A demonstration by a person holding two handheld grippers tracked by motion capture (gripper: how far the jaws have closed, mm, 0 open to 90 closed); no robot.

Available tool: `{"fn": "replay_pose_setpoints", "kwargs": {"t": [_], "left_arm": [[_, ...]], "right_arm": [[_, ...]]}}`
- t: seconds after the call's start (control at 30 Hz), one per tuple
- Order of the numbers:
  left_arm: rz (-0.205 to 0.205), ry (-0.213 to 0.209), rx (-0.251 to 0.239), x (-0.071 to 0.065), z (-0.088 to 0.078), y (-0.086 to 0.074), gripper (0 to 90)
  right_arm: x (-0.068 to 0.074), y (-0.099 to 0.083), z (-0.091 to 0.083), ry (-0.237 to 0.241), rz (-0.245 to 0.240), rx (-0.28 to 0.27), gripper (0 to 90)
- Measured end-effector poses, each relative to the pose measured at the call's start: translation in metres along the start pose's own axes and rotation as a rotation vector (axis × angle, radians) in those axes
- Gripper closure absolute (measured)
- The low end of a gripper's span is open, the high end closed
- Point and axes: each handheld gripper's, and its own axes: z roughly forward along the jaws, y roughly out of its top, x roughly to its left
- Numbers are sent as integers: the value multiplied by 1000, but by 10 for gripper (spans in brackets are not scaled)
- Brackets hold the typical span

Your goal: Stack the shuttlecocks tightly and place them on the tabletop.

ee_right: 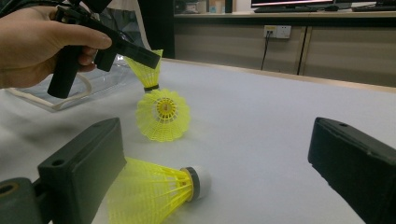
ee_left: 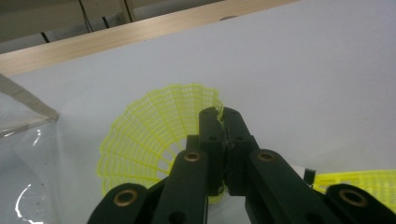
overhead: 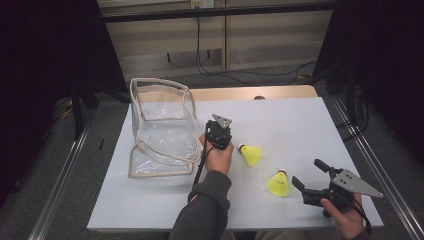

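Observation:
My left gripper (ee_left: pixel 223 114) is shut on the rim of a yellow shuttlecock's mesh skirt (ee_left: pixel 154 135). From the right gripper view that shuttlecock (ee_right: pixel 145 72) hangs cork down from the left gripper (ee_right: pixel 156 58), beside the clear bag (ee_right: pixel 102 79). In the high view the left gripper (overhead: pixel 220 134) points down, right of the clear zip bag (overhead: pixel 162 127). A second yellow shuttlecock (overhead: pixel 251 154) lies just right of that hand. A third (overhead: pixel 279 184) lies by my right gripper (overhead: pixel 307 172), which stands open near the table's front right, nothing between its jaws.
The white table sheet (overhead: pixel 300 125) has a wooden edge (overhead: pixel 250 93) at the back. Cables trail on the floor behind. The bag's open top faces up, its beige trim (overhead: pixel 150 82) standing tall at the table's left.

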Motion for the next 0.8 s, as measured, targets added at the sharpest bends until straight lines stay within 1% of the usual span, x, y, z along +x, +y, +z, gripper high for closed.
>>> {"fn": "replay_pose_setpoints", "kwargs": {"t": [0.07,0.1,0.13,0.17,0.2,0.27,0.33,0.37,0.53,0.57,0.6,0.67,0.73,0.77,0.8], "left_arm": [[19,1,5,-1,0,0,884],[17,-6,3,-3,1,0,883],[16,-25,4,-4,2,0,881],[17,-35,-1,-4,3,0,873],[5,-40,-5,-5,4,0,859],[-17,-76,-11,-6,7,-1,825],[-43,-98,-16,-8,10,-1,791],[-49,-111,-16,-8,11,0,778],[-64,-137,-24,-12,15,1,740],[-71,-143,-21,-13,16,2,725],[-69,-148,-20,-13,16,2,705],[-69,-146,-17,-14,17,3,705],[-51,-130,-18,-14,18,4,711],[-52,-114,-21,-13,18,4,712],[-49,-109,-22,-13,18,5,714]], "right_arm": [[1,0,0,-1,10,-4,31],[1,0,0,-2,8,-5,31],[1,0,0,-3,8,-5,31],[1,0,0,-2,8,-5,31],[1,0,0,0,-2,0,31],[1,0,0,1,-1,0,31],[2,0,0,3,-1,-1,31],[1,0,0,4,-1,-1,31],[1,0,1,6,-2,0,31],[1,0,1,7,1,-1,31],[1,0,1,7,0,1,31],[1,0,1,6,-1,1,31],[0,0,1,7,-2,2,31],[0,0,1,7,-1,1,31],[1,0,1,7,0,1,31]]}}
